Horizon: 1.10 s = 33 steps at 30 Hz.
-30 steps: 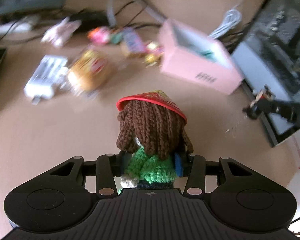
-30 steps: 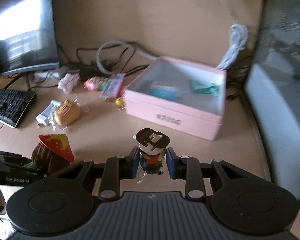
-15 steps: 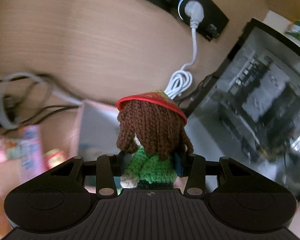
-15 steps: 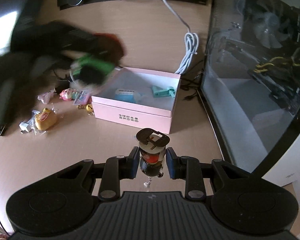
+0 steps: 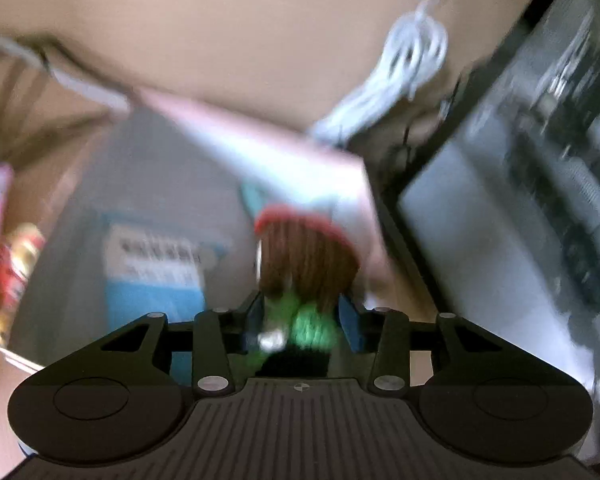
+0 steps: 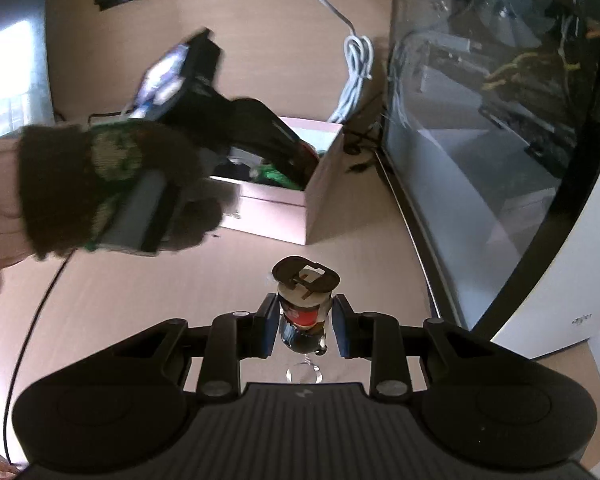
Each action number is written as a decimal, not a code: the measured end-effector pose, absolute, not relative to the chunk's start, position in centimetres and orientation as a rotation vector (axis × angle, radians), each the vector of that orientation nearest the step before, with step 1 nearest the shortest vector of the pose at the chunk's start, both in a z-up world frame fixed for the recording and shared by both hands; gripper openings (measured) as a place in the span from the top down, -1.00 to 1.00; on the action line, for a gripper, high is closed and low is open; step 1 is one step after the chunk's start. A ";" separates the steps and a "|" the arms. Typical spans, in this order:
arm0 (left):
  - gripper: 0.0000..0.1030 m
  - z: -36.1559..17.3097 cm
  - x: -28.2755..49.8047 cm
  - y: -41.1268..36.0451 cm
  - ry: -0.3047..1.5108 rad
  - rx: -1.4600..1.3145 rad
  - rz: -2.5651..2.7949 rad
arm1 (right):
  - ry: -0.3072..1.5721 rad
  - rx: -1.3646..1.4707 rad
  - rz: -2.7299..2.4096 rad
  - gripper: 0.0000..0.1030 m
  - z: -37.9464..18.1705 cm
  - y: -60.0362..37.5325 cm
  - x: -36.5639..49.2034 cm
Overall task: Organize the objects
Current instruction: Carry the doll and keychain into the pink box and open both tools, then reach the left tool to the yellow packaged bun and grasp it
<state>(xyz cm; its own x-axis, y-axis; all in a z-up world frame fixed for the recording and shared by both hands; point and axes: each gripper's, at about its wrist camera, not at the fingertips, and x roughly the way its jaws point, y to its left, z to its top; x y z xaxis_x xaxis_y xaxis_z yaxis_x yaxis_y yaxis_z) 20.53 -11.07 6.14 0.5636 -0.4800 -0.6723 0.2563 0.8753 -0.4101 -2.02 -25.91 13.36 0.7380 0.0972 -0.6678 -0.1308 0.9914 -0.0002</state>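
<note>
My left gripper [image 5: 301, 316] is shut on a crochet doll [image 5: 307, 268] with brown hair, a red hat and a green top. It holds the doll over the open pink box [image 5: 260, 136]; the view is blurred. In the right wrist view the left gripper [image 6: 296, 156] reaches down into the pink box [image 6: 319, 184]. My right gripper [image 6: 303, 330] is shut on a small figurine keychain [image 6: 304, 300] with a dark flat top, held above the desk in front of the box.
A blue-and-white packet [image 5: 156, 276] lies inside the box. Colourful snack packets [image 5: 4, 248] lie left of it. A coiled white cable [image 6: 353, 76] hangs behind the box. A glass-sided computer case [image 6: 491, 120] stands at the right. A gloved hand [image 6: 100, 184] holds the left gripper.
My left gripper has tipped down and moved the doll over and into the pink box. My right gripper has lifted and pulled back a little with the keychain still held.
</note>
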 end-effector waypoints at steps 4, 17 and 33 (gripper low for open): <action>0.13 10.8 18.1 -6.5 0.699 -0.388 -0.418 | 0.699 -0.050 0.144 0.46 14.2 -25.8 -1.1; 0.13 7.6 3.6 8.6 0.778 -0.361 -0.196 | 0.497 0.017 0.284 0.30 22.4 -21.0 15.1; 0.13 7.3 5.4 14.3 0.777 -0.387 -0.074 | 0.852 -0.121 0.279 0.00 9.8 -19.0 12.3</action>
<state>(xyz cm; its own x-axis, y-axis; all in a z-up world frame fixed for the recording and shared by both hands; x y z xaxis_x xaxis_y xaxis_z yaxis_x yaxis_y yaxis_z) 5.39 14.32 7.30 0.7143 -0.2060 -0.6688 -0.0759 0.9273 -0.3666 12.26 -18.97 9.77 0.6250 0.1945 -0.7560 -0.2910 0.9567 0.0056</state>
